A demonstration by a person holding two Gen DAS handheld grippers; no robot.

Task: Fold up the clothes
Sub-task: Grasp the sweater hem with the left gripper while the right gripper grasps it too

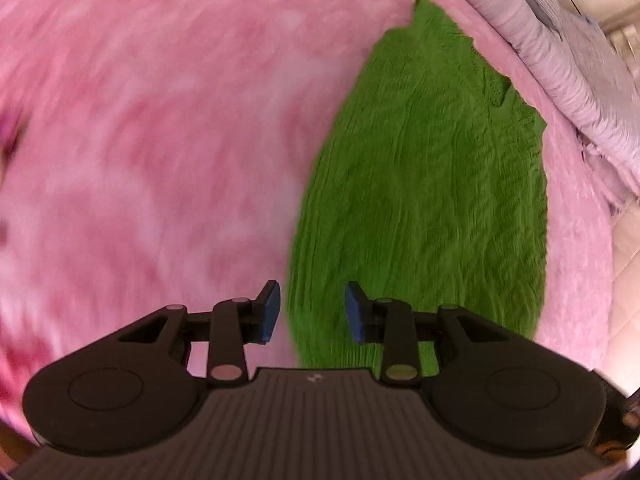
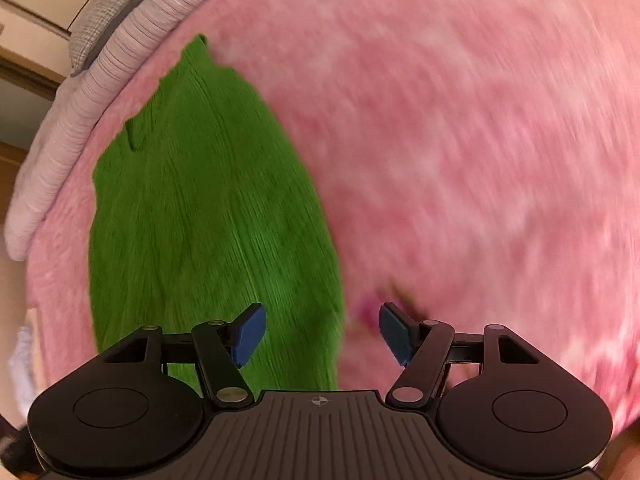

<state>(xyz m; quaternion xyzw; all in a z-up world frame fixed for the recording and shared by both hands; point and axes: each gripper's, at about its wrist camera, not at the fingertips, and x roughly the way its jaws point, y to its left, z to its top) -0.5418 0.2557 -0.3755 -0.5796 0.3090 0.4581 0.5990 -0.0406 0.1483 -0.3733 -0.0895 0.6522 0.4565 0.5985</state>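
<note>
From my left gripper point(image 1: 313, 310), jaws apart and empty, the green knit garment point(image 1: 432, 200) lies flat ahead and right on the pink blanket point(image 1: 160, 140). From my right gripper point(image 2: 322, 332), wide apart and empty, it lies ahead-left.

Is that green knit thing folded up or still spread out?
Folded: the green knit garment lies as a narrow strip, a doubled layer near its far end.

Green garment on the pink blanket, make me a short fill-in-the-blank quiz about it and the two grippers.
1. The garment is coloured ____.
2. It lies on a fluffy ____ blanket.
3. The left gripper and the right gripper both stand ____, with nothing held.
4. The pads on the fingers are ____.

Missing words: green; pink; open; blue
</note>
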